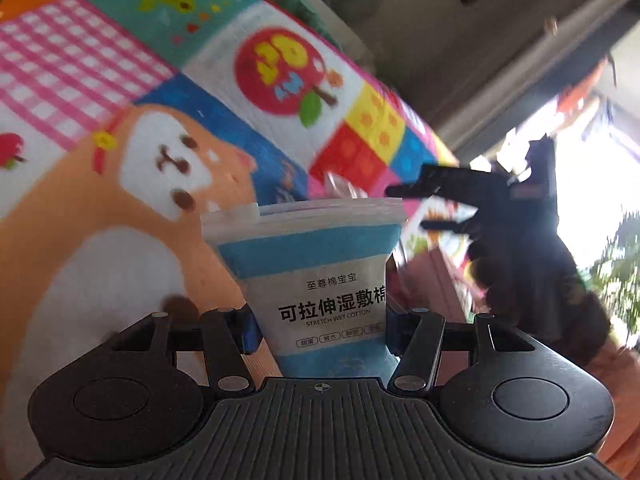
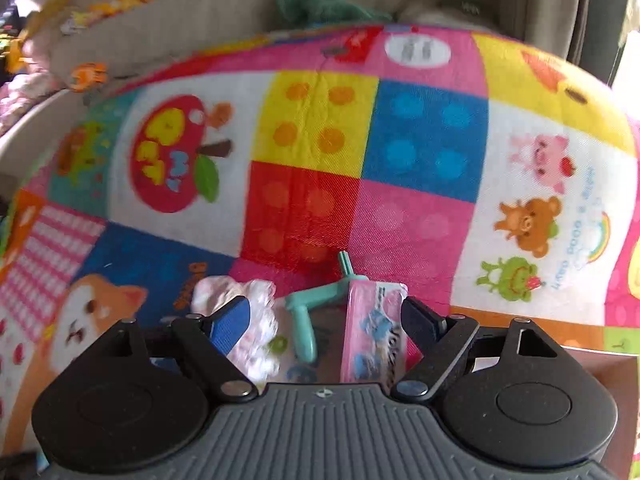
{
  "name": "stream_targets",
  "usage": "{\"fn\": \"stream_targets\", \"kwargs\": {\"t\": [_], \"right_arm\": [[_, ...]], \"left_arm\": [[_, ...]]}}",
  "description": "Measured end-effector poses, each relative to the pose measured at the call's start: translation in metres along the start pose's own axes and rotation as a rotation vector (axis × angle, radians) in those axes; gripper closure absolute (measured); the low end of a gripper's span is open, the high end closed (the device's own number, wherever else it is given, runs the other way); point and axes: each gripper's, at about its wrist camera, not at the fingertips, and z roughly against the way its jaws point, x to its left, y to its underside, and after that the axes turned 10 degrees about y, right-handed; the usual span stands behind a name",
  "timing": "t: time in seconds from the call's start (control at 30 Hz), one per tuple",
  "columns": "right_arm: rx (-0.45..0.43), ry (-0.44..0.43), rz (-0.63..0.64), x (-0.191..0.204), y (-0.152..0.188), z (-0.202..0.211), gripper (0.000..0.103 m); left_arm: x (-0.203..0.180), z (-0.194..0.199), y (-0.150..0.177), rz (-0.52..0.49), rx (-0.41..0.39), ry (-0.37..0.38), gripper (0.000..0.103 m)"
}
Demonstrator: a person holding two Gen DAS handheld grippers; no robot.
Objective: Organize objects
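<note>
My left gripper (image 1: 320, 322) is shut on a blue and white pouch of stretch wet cotton (image 1: 316, 256). The pouch stands upright between the pads and is pinched in at its waist above the colourful play mat (image 1: 120, 200). My right gripper (image 2: 326, 316) is closed on a wide bundle: a pink pack (image 2: 374, 328) against the right pad, a teal plastic tool (image 2: 304, 312) in the middle, and a white frilly packet (image 2: 256, 304) against the blue left pad. In the left wrist view the right gripper (image 1: 416, 208) hovers to the right of the pouch, over the mat's edge.
The patchwork mat (image 2: 424, 140) with animal and apple prints fills both views. A beige sofa with a green cloth (image 2: 316, 8) lies behind it. A brown box edge (image 2: 600, 364) sits at lower right. A bright window and plants (image 1: 616, 264) are at far right.
</note>
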Motion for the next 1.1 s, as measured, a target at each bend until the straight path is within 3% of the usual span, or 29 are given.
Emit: {"fn": "stream_targets", "kwargs": {"t": [0.1, 0.13, 0.23, 0.3, 0.4, 0.47, 0.63, 0.7, 0.73, 0.77, 0.83, 0.87, 0.93, 1.0, 1.07, 1.1], "right_arm": [[0.038, 0.032, -0.096, 0.003, -0.016, -0.031, 0.025], [0.040, 0.064, -0.102, 0.004, -0.020, -0.039, 0.033], [0.098, 0.133, -0.090, 0.004, -0.025, -0.064, 0.049], [0.093, 0.168, -0.069, 0.005, -0.023, -0.069, 0.053], [0.070, 0.142, -0.033, 0.007, -0.015, -0.057, 0.064], [0.073, 0.083, 0.015, 0.012, -0.008, -0.046, 0.083], [0.107, -0.013, 0.121, 0.030, 0.013, -0.020, 0.084], [0.069, -0.044, 0.111, 0.028, 0.011, -0.005, 0.084], [0.037, -0.040, 0.088, 0.024, 0.007, 0.002, 0.076], [0.012, -0.019, 0.061, 0.020, 0.001, 0.005, 0.055], [-0.011, 0.039, -0.013, 0.010, -0.008, -0.004, 0.028], [-0.001, 0.067, -0.050, 0.006, -0.011, -0.012, 0.028], [0.048, 0.088, -0.132, -0.003, -0.017, -0.033, 0.028], [0.079, 0.097, -0.184, -0.007, -0.017, -0.052, 0.037], [0.106, 0.081, -0.169, -0.004, -0.018, -0.066, 0.068], [0.119, 0.070, -0.154, -0.002, -0.017, -0.070, 0.072]], "left_arm": [[0.005, 0.017, -0.010, 0.045, -0.107, -0.008, 0.042], [0.005, 0.020, -0.011, 0.047, -0.131, -0.020, 0.042], [0.004, 0.025, -0.014, 0.056, -0.149, -0.029, 0.042], [0.005, 0.026, -0.014, 0.071, -0.154, -0.032, 0.042], [0.008, 0.029, -0.015, 0.085, -0.174, -0.061, 0.042], [0.011, 0.027, -0.015, 0.100, -0.171, -0.085, 0.042], [0.012, 0.025, -0.013, 0.103, -0.153, -0.096, 0.042], [0.011, 0.024, -0.012, 0.094, -0.159, -0.095, 0.042], [0.011, 0.022, -0.011, 0.093, -0.159, -0.093, 0.042], [0.010, 0.021, -0.011, 0.092, -0.156, -0.090, 0.042], [0.010, 0.021, -0.010, 0.087, -0.147, -0.084, 0.042], [0.009, 0.020, -0.010, 0.084, -0.145, -0.084, 0.042], [0.009, 0.020, -0.009, 0.084, -0.141, -0.083, 0.042], [0.010, 0.019, -0.010, 0.091, -0.138, -0.081, 0.042], [0.011, 0.019, -0.010, 0.096, -0.139, -0.082, 0.042], [0.011, 0.019, -0.010, 0.099, -0.139, -0.082, 0.042]]}}
